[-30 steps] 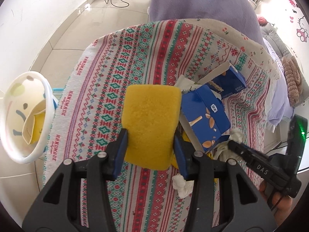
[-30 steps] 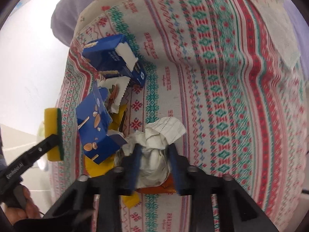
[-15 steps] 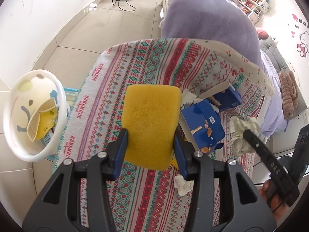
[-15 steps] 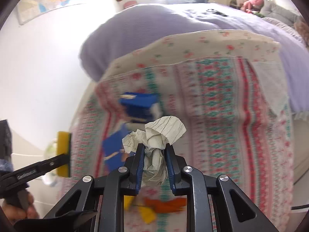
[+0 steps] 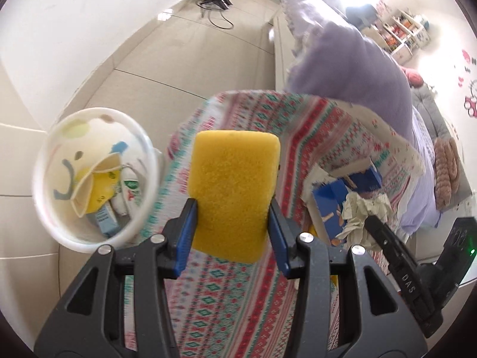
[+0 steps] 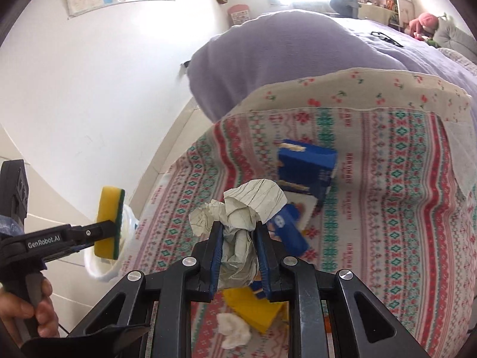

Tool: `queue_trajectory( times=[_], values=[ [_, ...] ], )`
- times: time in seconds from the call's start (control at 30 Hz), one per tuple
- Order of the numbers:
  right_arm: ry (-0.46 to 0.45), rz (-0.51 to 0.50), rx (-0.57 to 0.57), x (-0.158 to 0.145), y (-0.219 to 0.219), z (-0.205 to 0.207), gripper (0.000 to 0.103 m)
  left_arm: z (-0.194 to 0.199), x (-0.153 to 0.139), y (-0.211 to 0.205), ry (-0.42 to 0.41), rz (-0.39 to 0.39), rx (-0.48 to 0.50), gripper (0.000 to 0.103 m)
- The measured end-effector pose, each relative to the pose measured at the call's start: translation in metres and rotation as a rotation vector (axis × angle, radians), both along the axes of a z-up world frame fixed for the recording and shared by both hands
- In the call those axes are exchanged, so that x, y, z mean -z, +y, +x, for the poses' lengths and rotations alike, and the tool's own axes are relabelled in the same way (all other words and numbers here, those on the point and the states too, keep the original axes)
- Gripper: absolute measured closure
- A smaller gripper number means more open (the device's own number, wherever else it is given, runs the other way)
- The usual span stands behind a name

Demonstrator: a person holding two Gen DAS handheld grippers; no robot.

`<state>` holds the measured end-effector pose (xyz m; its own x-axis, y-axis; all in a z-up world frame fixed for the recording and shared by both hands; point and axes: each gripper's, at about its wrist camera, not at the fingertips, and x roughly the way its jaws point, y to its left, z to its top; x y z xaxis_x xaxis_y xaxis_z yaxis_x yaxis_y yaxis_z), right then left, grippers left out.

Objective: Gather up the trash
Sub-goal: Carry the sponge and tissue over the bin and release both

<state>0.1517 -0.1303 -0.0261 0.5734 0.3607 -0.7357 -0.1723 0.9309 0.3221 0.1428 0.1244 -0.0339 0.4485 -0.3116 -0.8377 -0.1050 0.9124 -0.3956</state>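
Fingers [image 6: 215, 256] around paper wad [image 6: 238, 229]; wrappers [image 5: 98, 185] in bin [image 5: 47, 208].

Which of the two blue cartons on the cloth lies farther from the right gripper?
The upright blue carton behind; the other blue carton lies flat beside the jaws.

Left gripper [image 5: 232, 220] and right gripper [image 6: 238, 256] both clamp loads.

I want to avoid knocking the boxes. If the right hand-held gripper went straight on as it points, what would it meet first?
Likely the blue box on the patterned cloth, beyond the crumpled paper the right hand-held gripper grips; depth is unclear.
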Motion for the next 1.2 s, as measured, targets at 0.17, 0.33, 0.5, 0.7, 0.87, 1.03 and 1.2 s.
queue_trajectory(
  times=[0.17, 0.33, 0.5, 0.7, 0.87, 1.03, 1.2],
  values=[
    [0.005, 0.006, -0.036, 0.009, 0.025, 0.009, 0.081, -0.002, 0.003, 0.042, 0.015, -0.017, -0.079, 0.055],
    [0.024, -0.008, -0.041, 0.017, 0.050, 0.013, 0.080, -0.007, 0.009, 0.083, 0.033, -0.019, -0.154, 0.055],
    [0.043, 0.013, -0.079, 0.024, 0.077, 0.005, 0.080, -0.007, 0.019, 0.102, 0.057, 0.039, -0.179, 0.055],
    [0.043, 0.020, -0.145, 0.033, 0.129, 0.005, 0.080, -0.003, 0.035, 0.111, 0.106, 0.058, -0.184, 0.055],
    [0.092, 0.075, -0.217, 0.042, 0.169, 0.006, 0.080, -0.001, 0.034, 0.112, 0.104, 0.061, -0.172, 0.055],
    [0.086, 0.064, -0.255, 0.047, 0.200, 0.009, 0.080, -0.002, 0.035, 0.120, 0.102, 0.069, -0.192, 0.054],
    [0.103, 0.060, -0.287, 0.062, 0.222, 0.014, 0.080, -0.002, 0.040, 0.127, 0.117, 0.053, -0.204, 0.054]
  ],
)
